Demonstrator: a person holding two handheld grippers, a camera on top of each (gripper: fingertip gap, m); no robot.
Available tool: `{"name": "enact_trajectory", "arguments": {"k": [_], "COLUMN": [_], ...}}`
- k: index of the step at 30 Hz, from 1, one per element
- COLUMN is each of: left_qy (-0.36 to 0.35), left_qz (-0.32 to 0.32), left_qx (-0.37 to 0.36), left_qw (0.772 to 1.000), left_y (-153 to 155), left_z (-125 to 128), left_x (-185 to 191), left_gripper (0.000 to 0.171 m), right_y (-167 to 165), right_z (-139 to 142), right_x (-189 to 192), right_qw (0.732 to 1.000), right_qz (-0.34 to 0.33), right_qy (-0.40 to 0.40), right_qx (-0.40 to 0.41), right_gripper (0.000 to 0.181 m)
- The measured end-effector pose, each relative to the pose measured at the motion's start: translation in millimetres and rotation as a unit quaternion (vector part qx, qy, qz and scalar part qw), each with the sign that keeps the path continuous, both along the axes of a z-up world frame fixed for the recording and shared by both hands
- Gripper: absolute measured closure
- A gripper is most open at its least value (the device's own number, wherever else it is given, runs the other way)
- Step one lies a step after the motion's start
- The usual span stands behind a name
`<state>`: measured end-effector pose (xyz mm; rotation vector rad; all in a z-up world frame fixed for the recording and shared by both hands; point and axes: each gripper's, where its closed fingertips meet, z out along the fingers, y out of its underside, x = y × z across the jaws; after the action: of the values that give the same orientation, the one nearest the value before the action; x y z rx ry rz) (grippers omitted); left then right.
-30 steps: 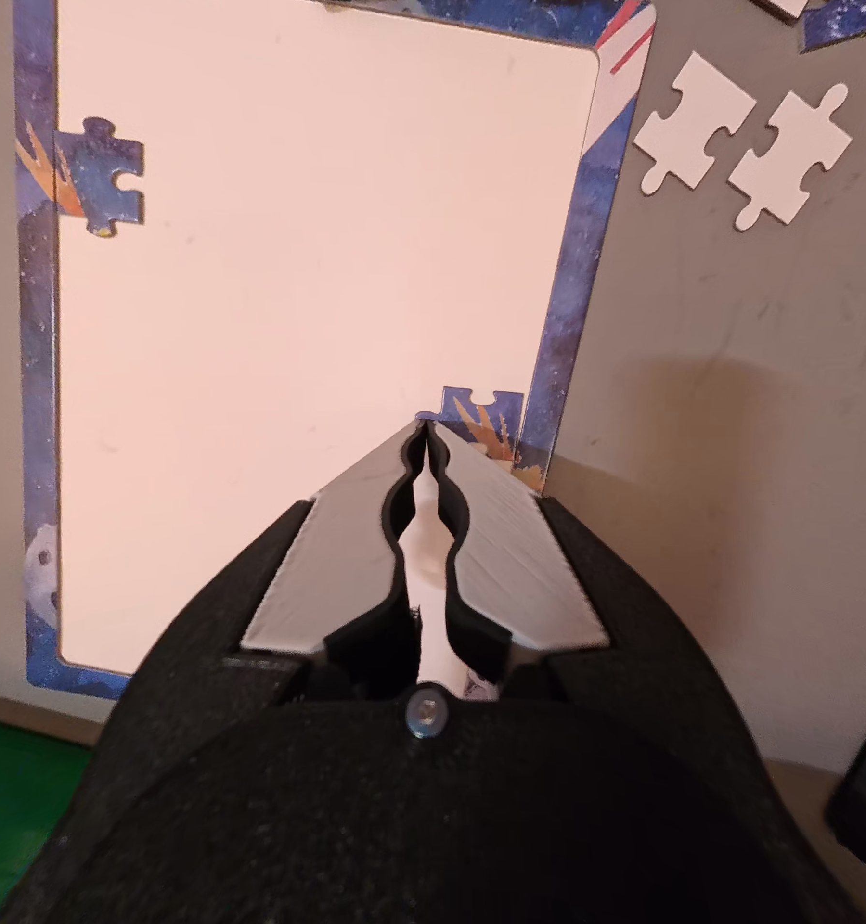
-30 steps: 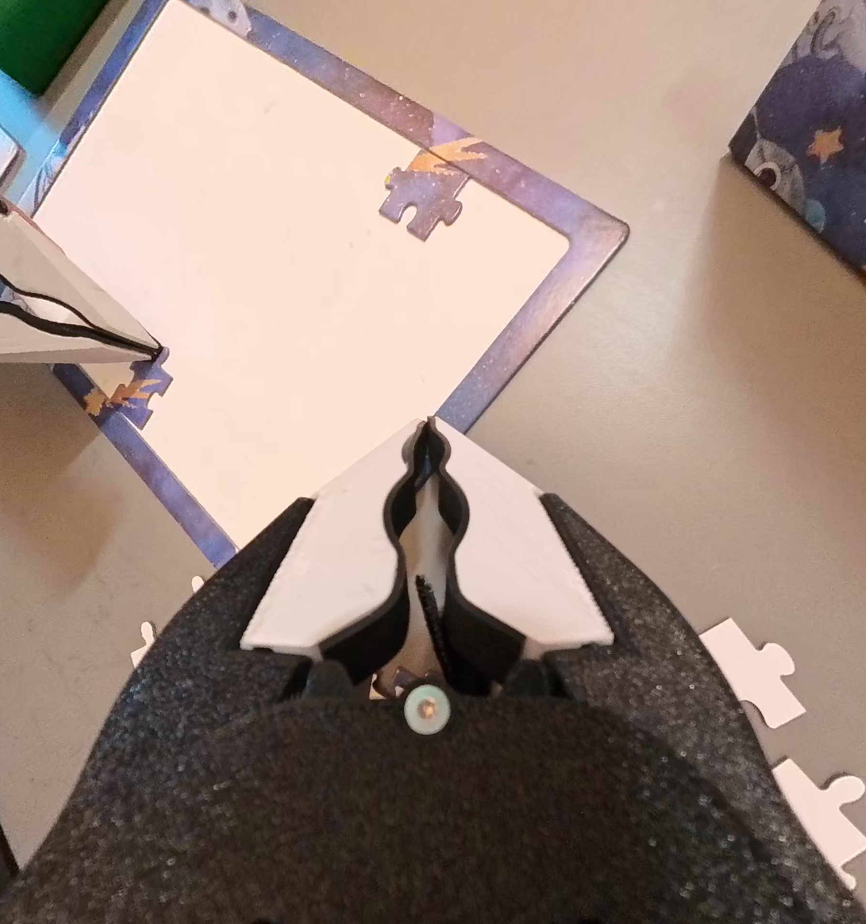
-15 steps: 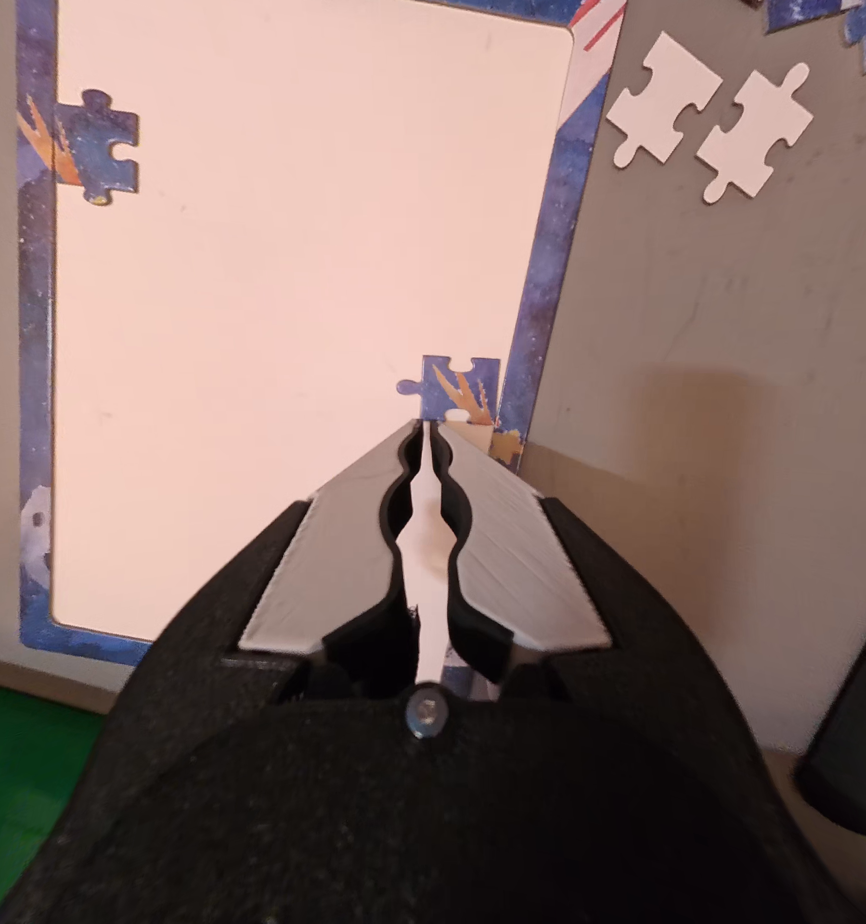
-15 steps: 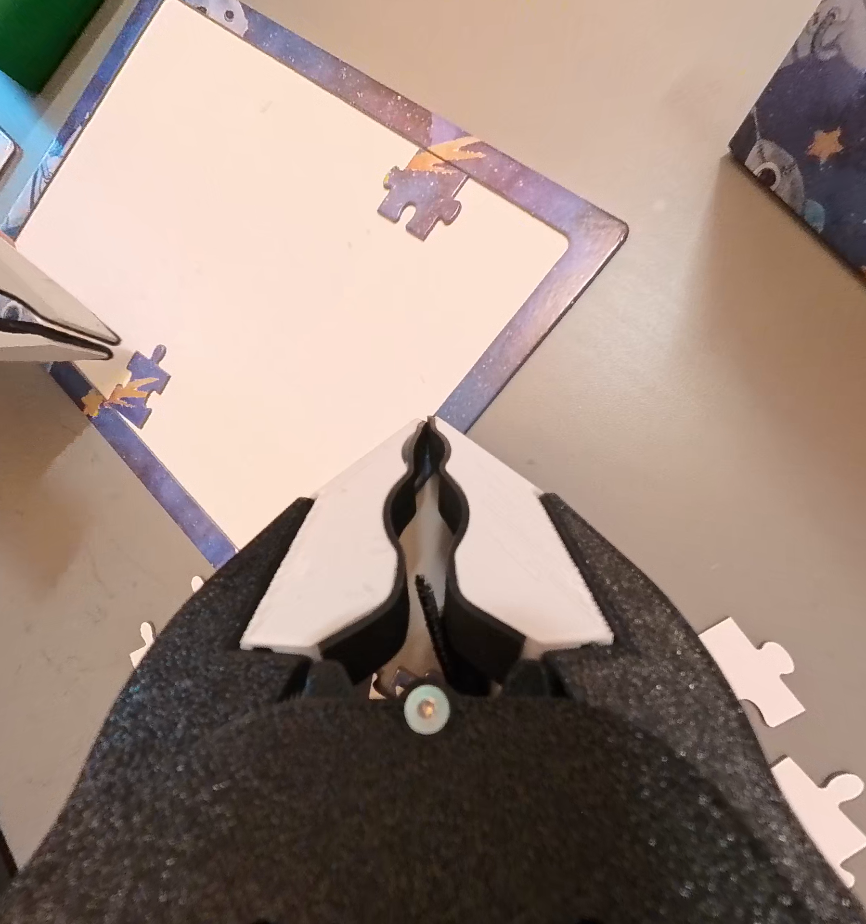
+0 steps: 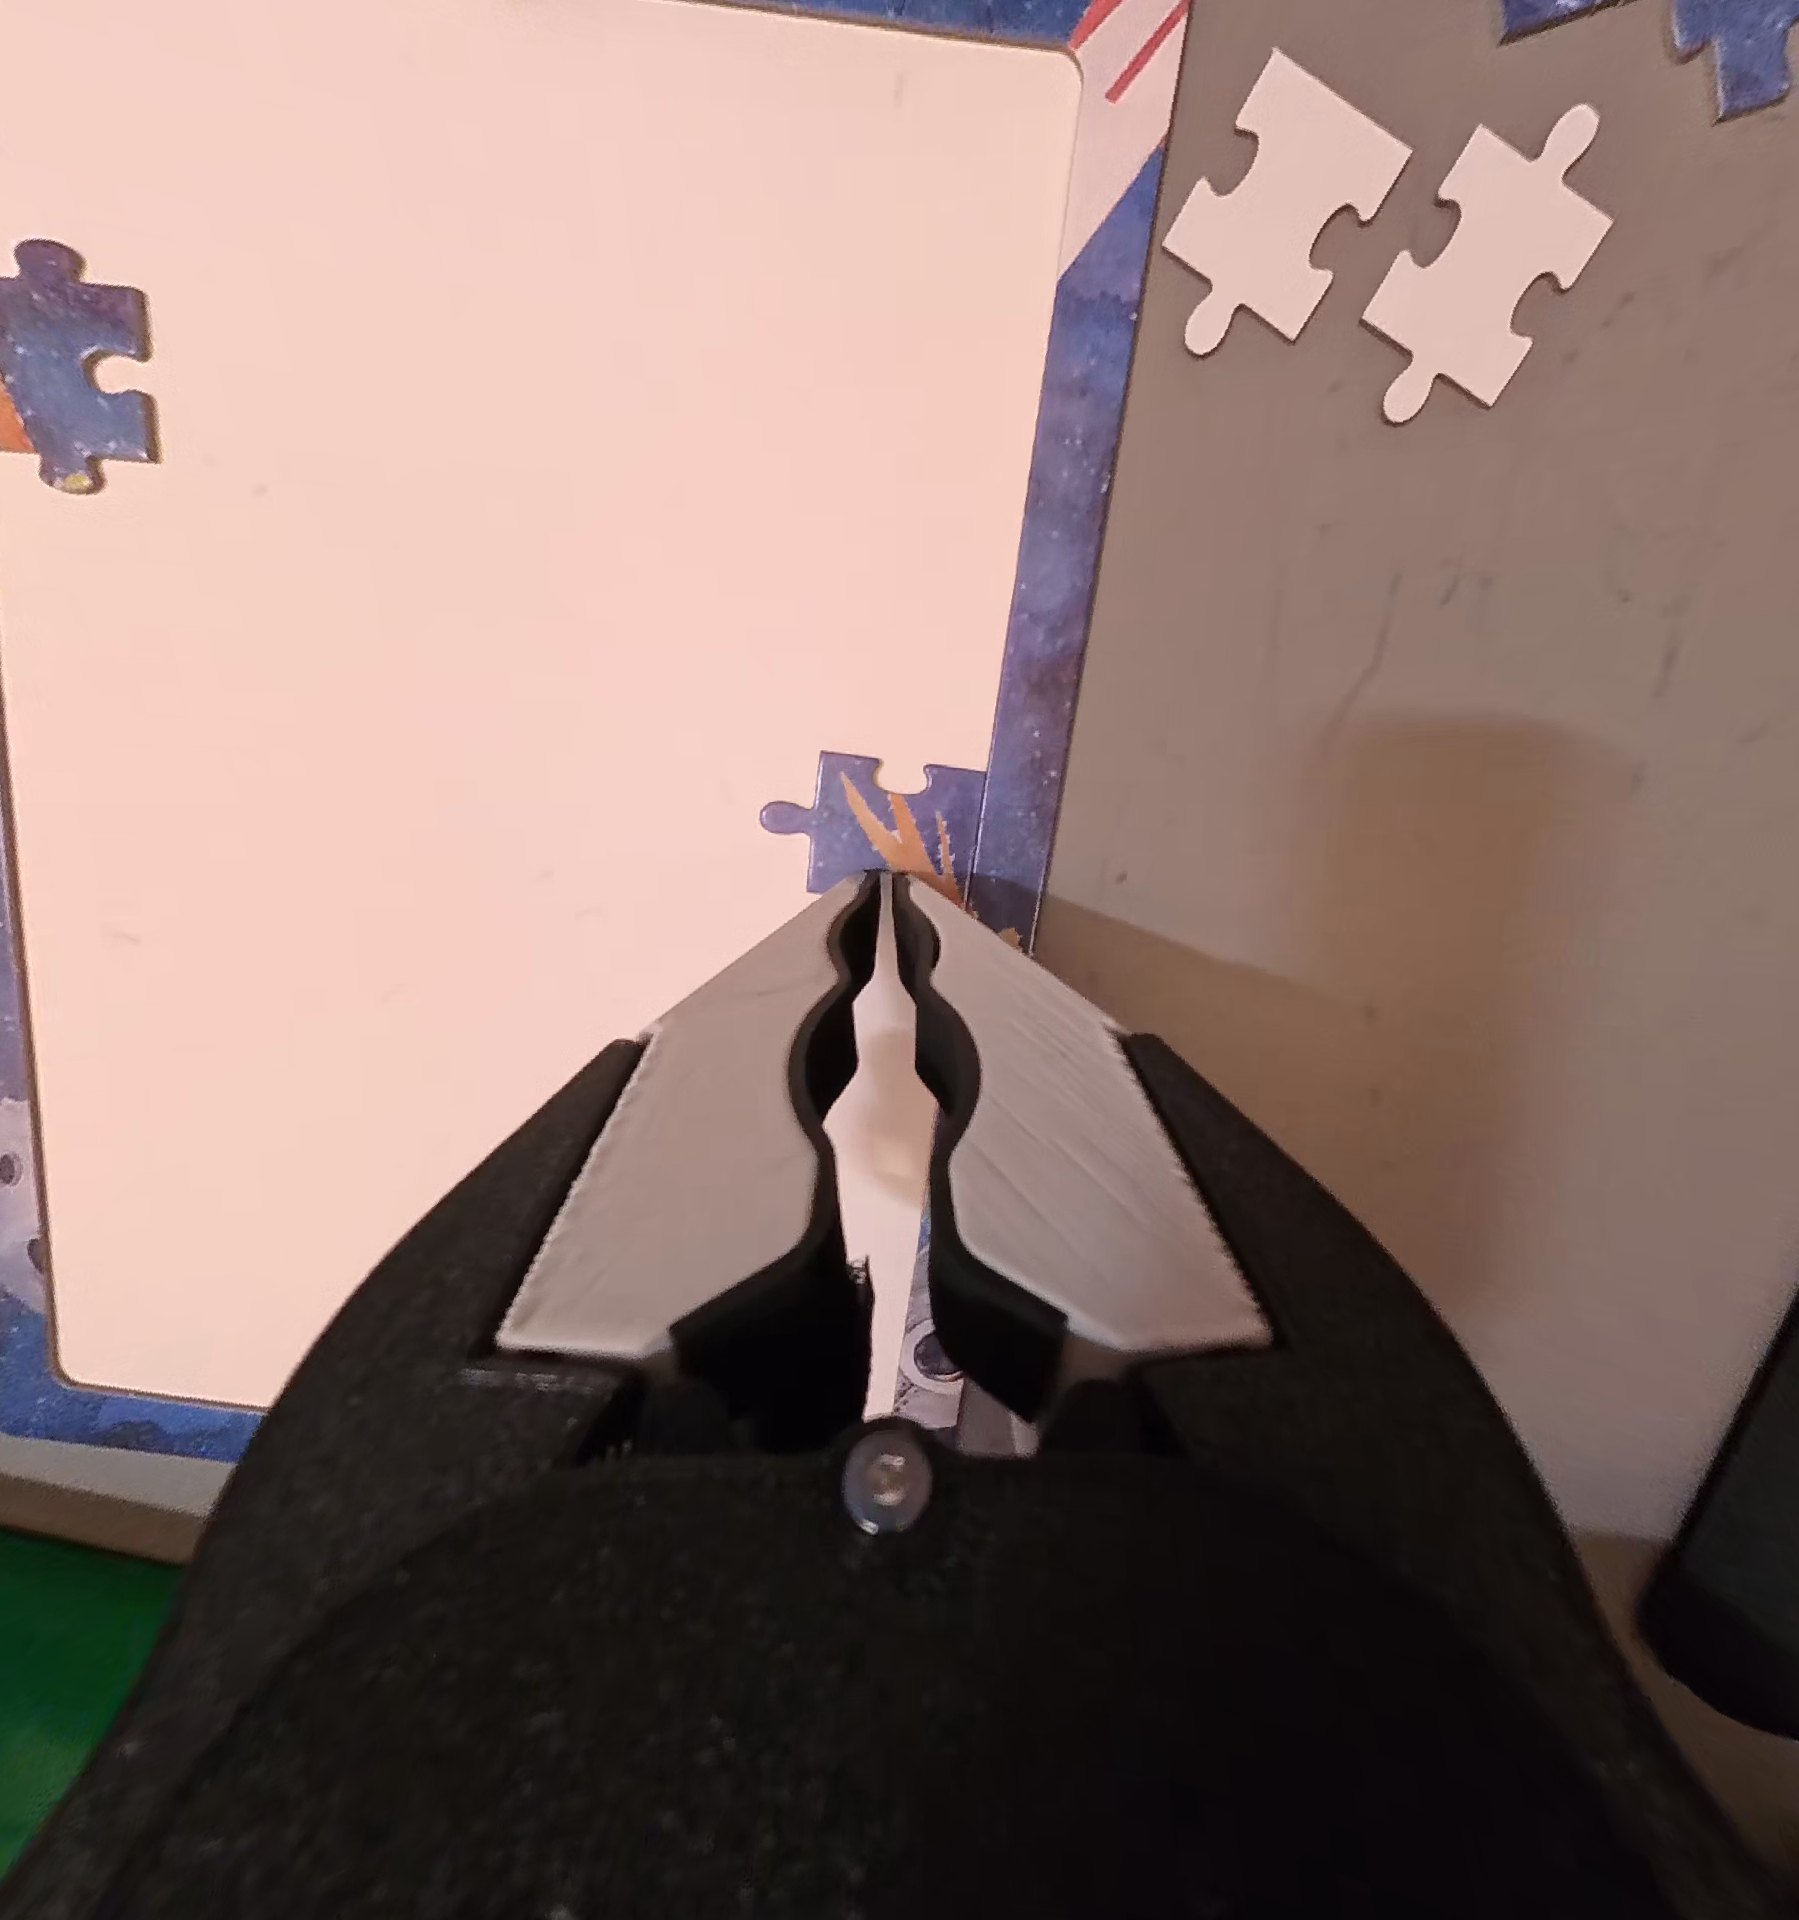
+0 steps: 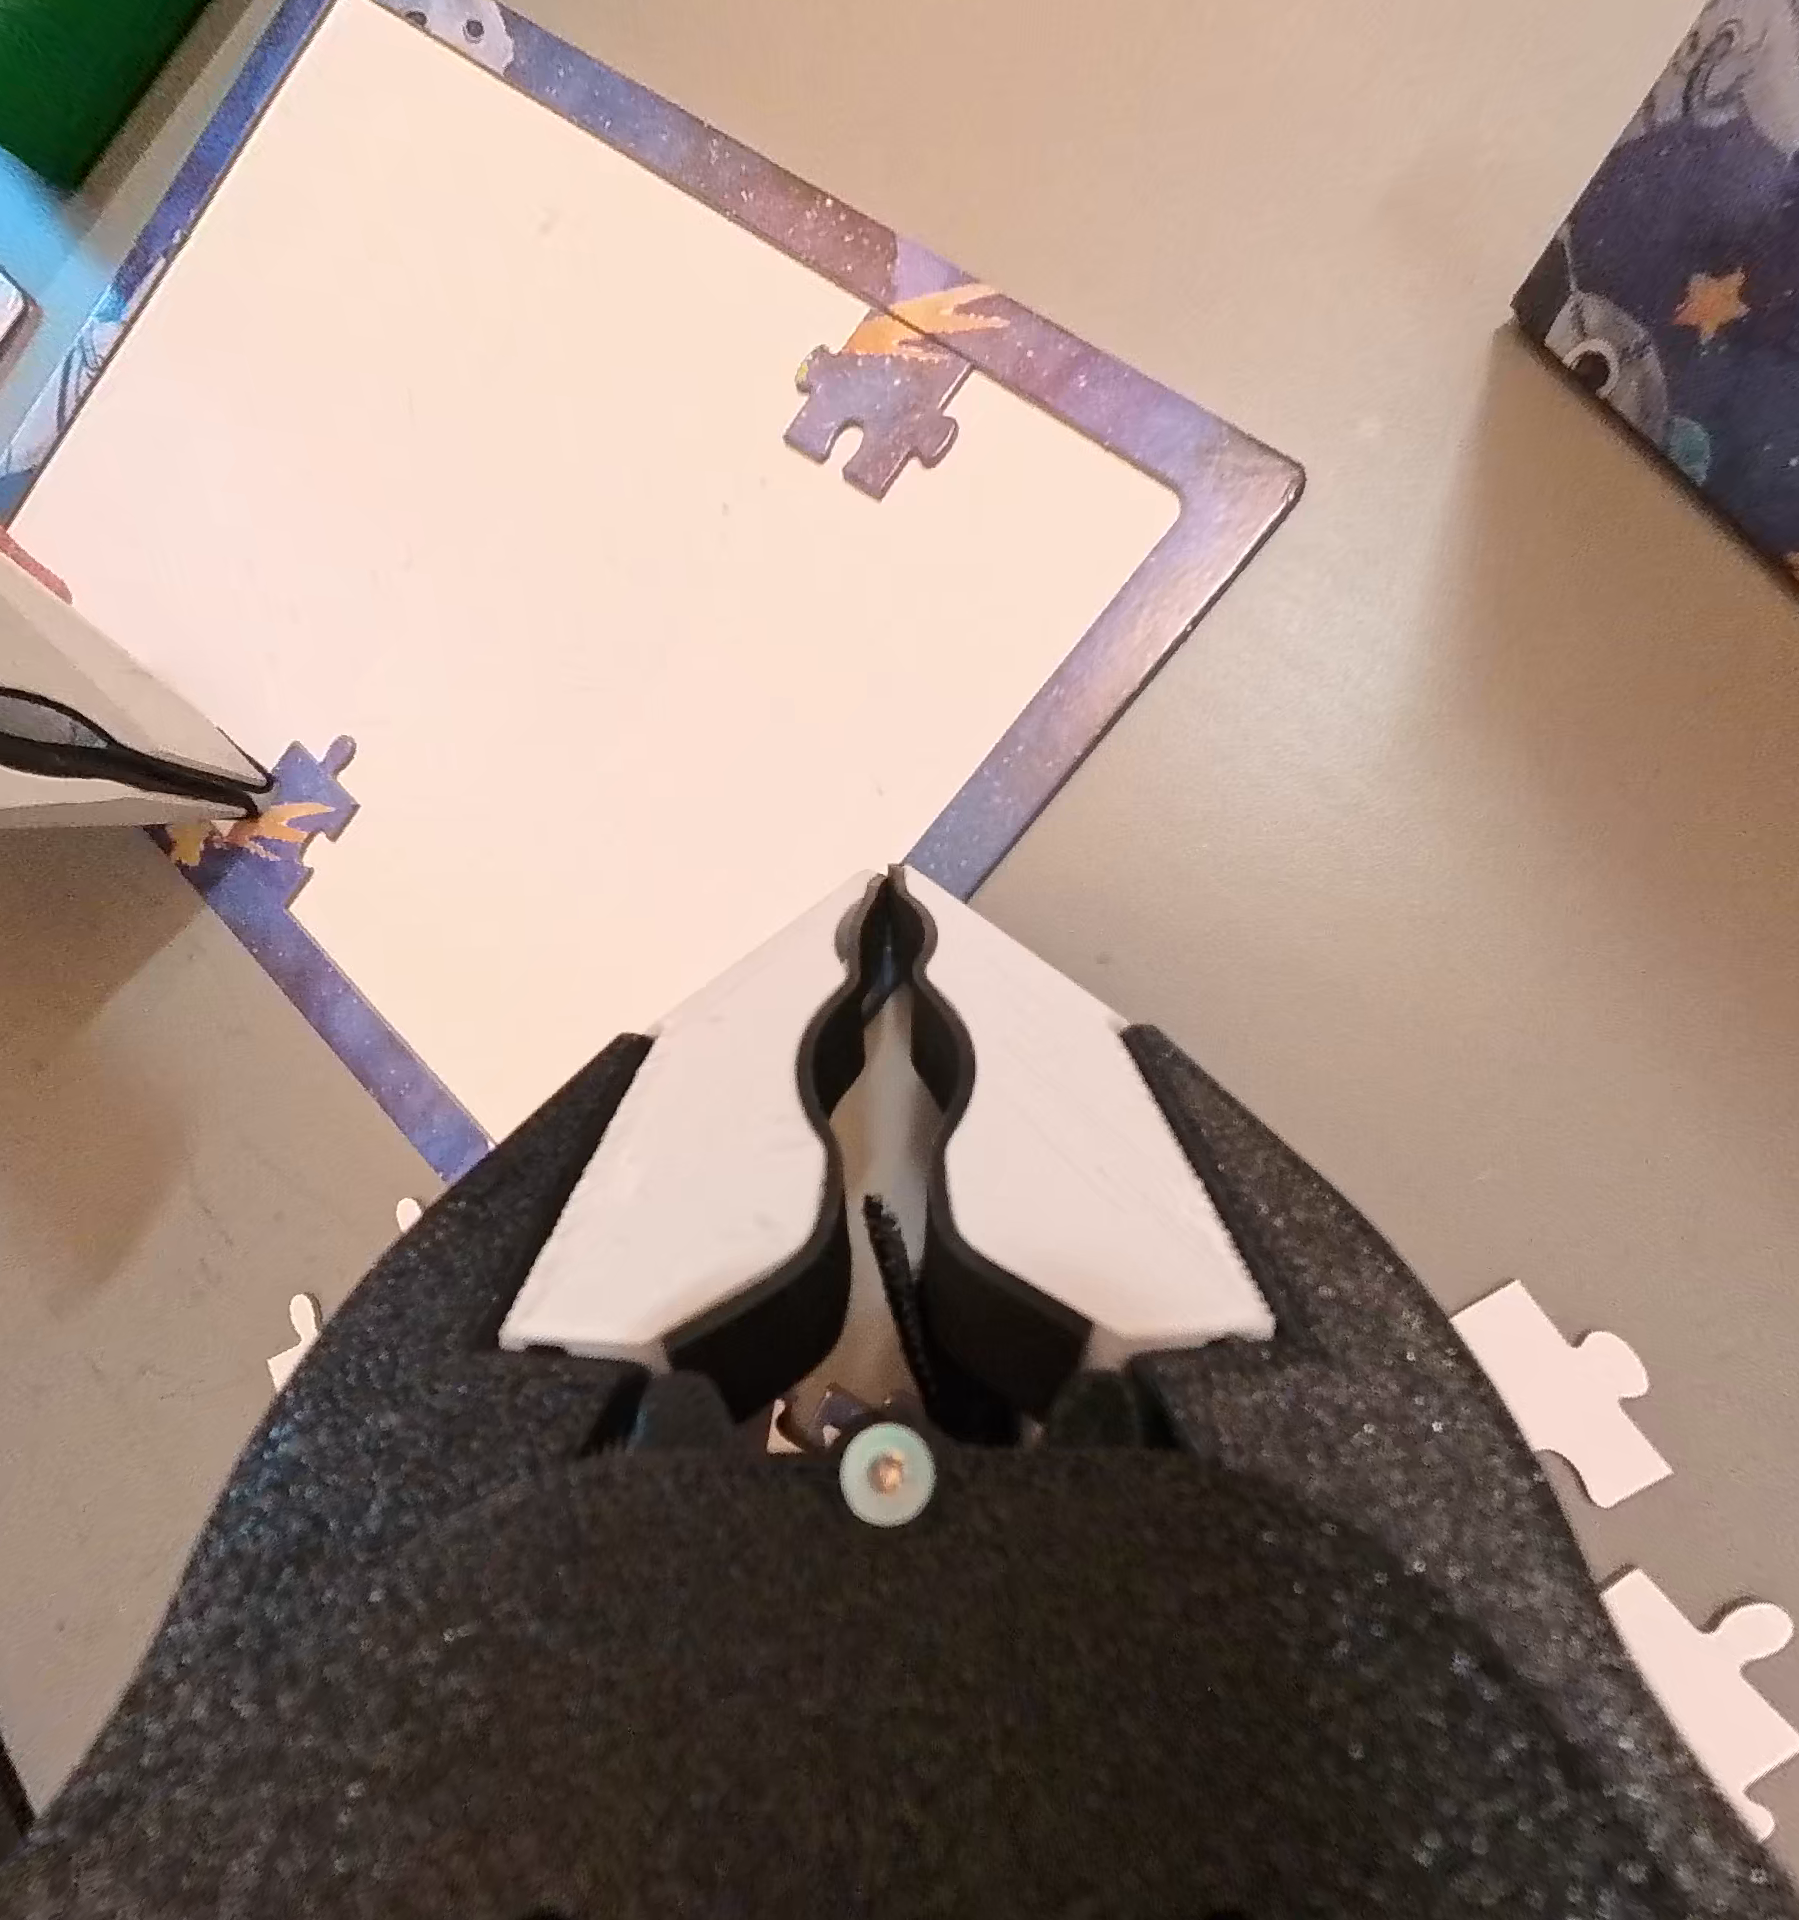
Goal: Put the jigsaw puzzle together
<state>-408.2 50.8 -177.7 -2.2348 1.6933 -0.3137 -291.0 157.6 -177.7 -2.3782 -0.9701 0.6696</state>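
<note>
Left gripper (image 5: 882, 876) fingers closed, seemingly touching blue piece (image 5: 879, 821), right gripper (image 6: 887, 883) closed, empty.

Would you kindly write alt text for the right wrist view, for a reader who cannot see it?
The shut right gripper hovers over the near corner of a blue-bordered puzzle frame on a tan table. Two blue pieces sit inside, and the shut left gripper touches the left one. White pieces lie right.
</note>
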Motion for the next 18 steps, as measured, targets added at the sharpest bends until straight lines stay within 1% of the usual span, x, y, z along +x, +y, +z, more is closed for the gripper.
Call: {"name": "enact_trajectory", "arguments": {"k": [18], "left_qy": [-0.002], "left_qz": [0.001], "left_qx": [0.003], "left_qw": [1.000], "left_y": [0.1], "left_z": [1.6], "left_x": [1.5], "left_gripper": [0.171], "right_y": [-0.1], "right_z": [0.0], "right_x": [0.0], "right_qw": [1.000], "right_qz": [0.000], "right_qy": [-0.001], "right_qx": [0.001], "right_gripper": [0.181]}}
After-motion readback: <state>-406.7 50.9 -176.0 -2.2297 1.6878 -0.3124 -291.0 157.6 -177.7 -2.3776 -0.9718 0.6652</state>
